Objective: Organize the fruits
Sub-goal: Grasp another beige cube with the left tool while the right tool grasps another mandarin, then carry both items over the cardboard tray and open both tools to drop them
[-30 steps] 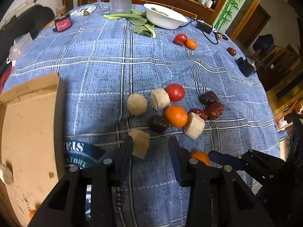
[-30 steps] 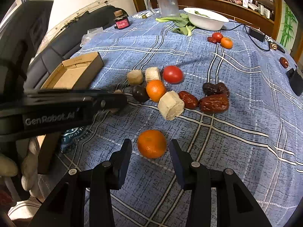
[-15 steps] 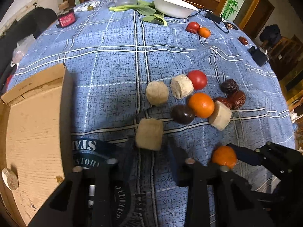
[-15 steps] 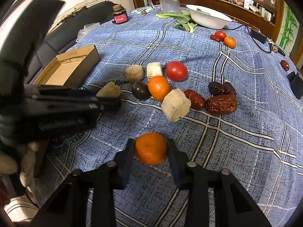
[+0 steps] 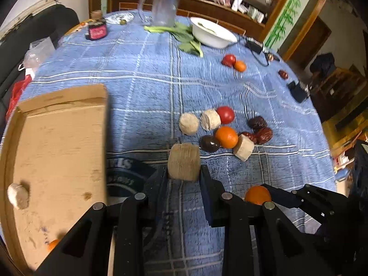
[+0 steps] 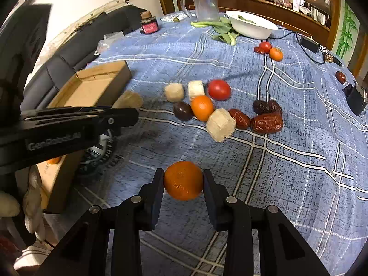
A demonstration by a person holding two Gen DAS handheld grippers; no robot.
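My left gripper [image 5: 183, 174] is shut on a beige cylinder piece [image 5: 183, 162] and holds it above the blue cloth, right of the cardboard box [image 5: 57, 151]. The box holds a small beige piece [image 5: 18, 195] and an orange [image 5: 53, 245]. My right gripper [image 6: 183, 179] is shut on an orange [image 6: 183, 180], which also shows in the left wrist view [image 5: 257, 194]. A cluster lies mid-table: a tomato [image 6: 219, 89], an orange [image 6: 202, 107], beige pieces [image 6: 220, 124], a dark fruit [image 6: 182, 111] and red dates [image 6: 266, 122].
At the far end stand a white bowl [image 6: 253, 26], greens [image 6: 220, 30], a clear pitcher [image 6: 204, 2] and a red jar [image 6: 149, 25]. A tomato and orange pair [image 6: 270, 50], a lone date [image 6: 340, 77] and black chargers [image 6: 355, 99] lie at the right.
My left gripper has closed on the beige piece and lifted it off the cloth. My right gripper has closed on the orange.
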